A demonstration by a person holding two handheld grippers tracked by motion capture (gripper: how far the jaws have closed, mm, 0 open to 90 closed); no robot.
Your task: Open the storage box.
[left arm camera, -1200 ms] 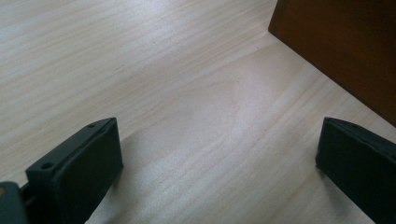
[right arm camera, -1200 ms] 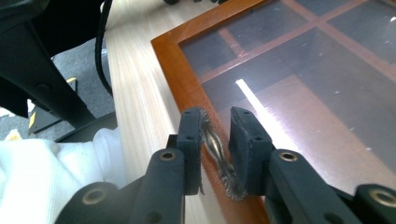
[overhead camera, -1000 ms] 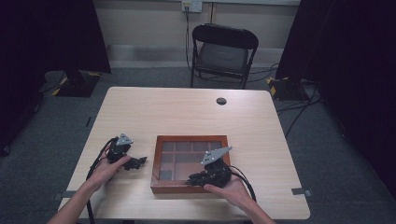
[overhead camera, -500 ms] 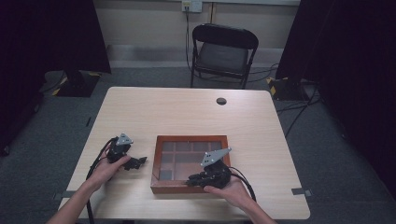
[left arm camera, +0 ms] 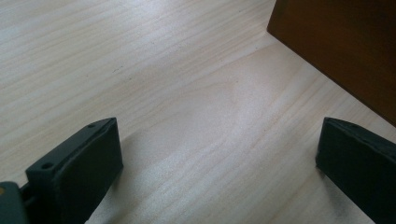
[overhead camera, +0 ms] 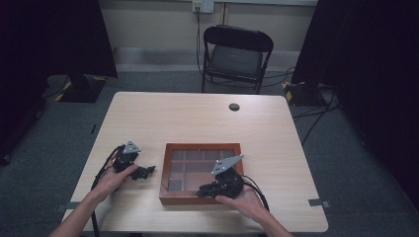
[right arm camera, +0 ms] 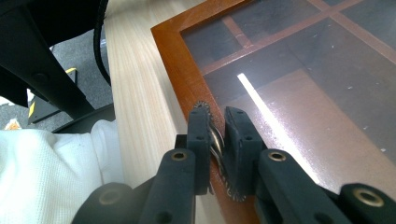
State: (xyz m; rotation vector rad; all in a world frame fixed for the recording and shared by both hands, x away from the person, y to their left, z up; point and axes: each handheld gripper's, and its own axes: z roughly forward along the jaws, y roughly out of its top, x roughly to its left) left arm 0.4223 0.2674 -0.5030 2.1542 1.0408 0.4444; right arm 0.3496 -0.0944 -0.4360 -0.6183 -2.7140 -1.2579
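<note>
A shallow brown wooden box [overhead camera: 202, 146] with a glass lid over several compartments lies near the table's front edge. My right gripper [overhead camera: 201, 191] sits at the box's front rim, shut on a small knurled metal knob [right arm camera: 215, 140] on the rim [right arm camera: 173, 51]. The right gripper view has both pads of the gripper [right arm camera: 217, 126] pressing the knob's edges. My left gripper [overhead camera: 146, 171] rests on the table just left of the box, jaws pointing at it. They stand open in the left gripper view [left arm camera: 219, 158], with bare wood between them and the box's side [left arm camera: 336, 51] just beyond.
The light wooden table [overhead camera: 197, 118] has a small dark round disc [overhead camera: 234, 106] at its far side. A black folding chair [overhead camera: 237, 54] stands behind the table. A white sleeve [right arm camera: 46, 177] lies close to the left of the right gripper.
</note>
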